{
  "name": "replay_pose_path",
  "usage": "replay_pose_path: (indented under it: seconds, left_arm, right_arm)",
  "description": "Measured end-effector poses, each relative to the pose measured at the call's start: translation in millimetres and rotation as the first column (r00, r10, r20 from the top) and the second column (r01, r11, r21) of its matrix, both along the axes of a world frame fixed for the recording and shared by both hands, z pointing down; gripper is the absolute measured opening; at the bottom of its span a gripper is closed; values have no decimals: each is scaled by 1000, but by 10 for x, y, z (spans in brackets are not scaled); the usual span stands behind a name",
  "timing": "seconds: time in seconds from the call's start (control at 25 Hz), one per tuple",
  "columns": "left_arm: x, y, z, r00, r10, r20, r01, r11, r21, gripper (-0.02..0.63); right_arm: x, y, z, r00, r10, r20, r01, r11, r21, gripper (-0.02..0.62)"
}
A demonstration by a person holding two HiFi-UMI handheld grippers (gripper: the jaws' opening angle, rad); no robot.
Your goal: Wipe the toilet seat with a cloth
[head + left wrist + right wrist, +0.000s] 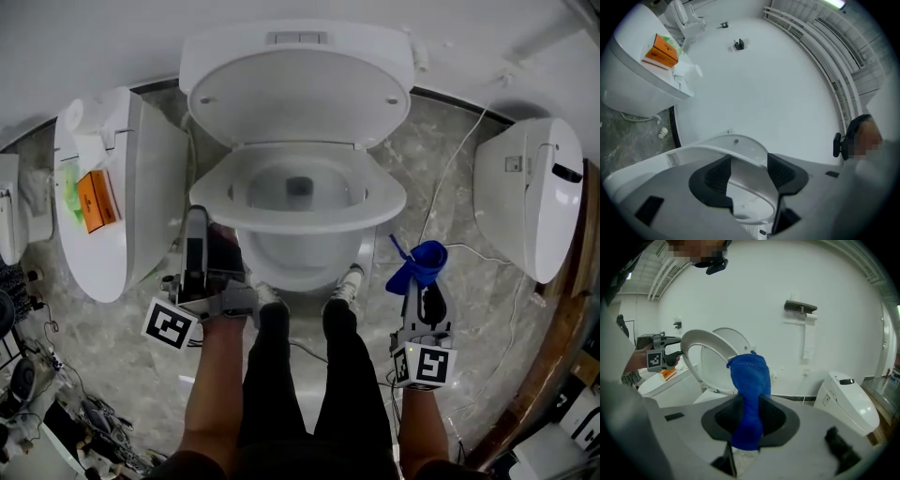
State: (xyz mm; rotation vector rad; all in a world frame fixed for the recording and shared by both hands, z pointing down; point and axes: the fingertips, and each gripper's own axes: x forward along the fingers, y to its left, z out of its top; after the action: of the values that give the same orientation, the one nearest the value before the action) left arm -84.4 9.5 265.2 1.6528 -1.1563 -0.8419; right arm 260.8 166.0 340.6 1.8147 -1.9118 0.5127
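Cloth point(750, 376) likely soft, light, floppy; right gripper point(750, 417) clamps its middle. Left gripper point(750, 172) jaws apart, seat point(758, 196) rim between them.

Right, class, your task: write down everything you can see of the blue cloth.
The blue cloth is a bright blue, fuzzy, towel-like fabric, bunched into a narrow wad. The right gripper is shut on its middle. A rounded end stands up above the jaws and a shorter end hangs below them. In the head view it is held to the right of the toilet bowl, apart from it, touching only the gripper.
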Motion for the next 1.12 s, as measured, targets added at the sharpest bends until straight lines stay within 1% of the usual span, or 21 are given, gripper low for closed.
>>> replay_pose_path:
  seconds: [0.16, 0.24, 0.28, 0.32, 0.4, 0.48, 0.56, 0.64, 0.68, 0.72, 0.8, 0.84, 0.88, 0.92, 1.12]
  left_arm:
    - [39, -227, -103, 1000, 10, -18, -9, 997, 74, 235]
    - [75, -361, -150, 1000, 23, -8, -22, 993, 118, 233]
    - [95, -433, -163, 1000, 26, 8, -27, 990, 137, 233]
    - [115, -504, -168, 999, 28, 37, -34, 988, 152, 233]
    - [158, -634, -170, 990, 36, 139, -60, 983, 171, 230]
    - [201, -741, -168, 964, 51, 261, -101, 978, 181, 222]
    - [261, -828, -145, 923, 74, 379, -151, 972, 178, 209]
    - [316, -918, -122, 865, 85, 495, -191, 967, 168, 204]
    - [335, -967, -111, 827, 81, 556, -202, 966, 159, 193]
    - [348, -1017, -99, 783, 73, 618, -208, 967, 149, 185]
    - [355, -1120, -72, 688, 50, 724, -208, 969, 131, 144]
    - [350, -1172, -60, 650, 41, 759, -204, 971, 122, 135]
    - [342, -1224, -48, 620, 33, 784, -197, 974, 114, 105]
    - [334, -1276, -37, 595, 27, 803, -189, 976, 107, 90]
    - [301, -1476, -14, 497, 2, 868, -156, 984, 87, 23]
  right_arm:
    - [-59, -55, 10, 1000, -5, 10, 5, 1000, 3, 92]
    - [-96, -96, -8, 1000, -6, 17, 6, 1000, 8, 92]
    - [-119, -128, -26, 1000, -9, 17, 9, 1000, 12, 92]
    - [-144, -168, -47, 1000, -13, 15, 13, 1000, 16, 92]
    - [-181, -232, -63, 1000, -16, 15, 15, 1000, 26, 92]
    - [-203, -276, -54, 1000, -15, 26, 14, 999, 39, 92]
    - [-222, -329, -74, 999, -30, 27, 28, 998, 52, 92]
    - [-248, -386, -105, 998, -54, 19, 53, 997, 63, 92]
    - [-265, -408, -114, 998, -65, 16, 64, 996, 66, 92]
    - [-283, -423, -118, 997, -72, 15, 71, 995, 68, 92]
    - [-312, -442, -116, 997, -75, 21, 73, 995, 69, 92]
    - [-323, -448, -111, 997, -72, 27, 70, 995, 69, 92]
    - [-333, -454, -104, 997, -69, 32, 67, 995, 67, 92]
    - [-343, -462, -95, 997, -67, 37, 65, 996, 65, 92]
    - [-389, -533, -61, 996, -82, 39, 80, 995, 64, 92]
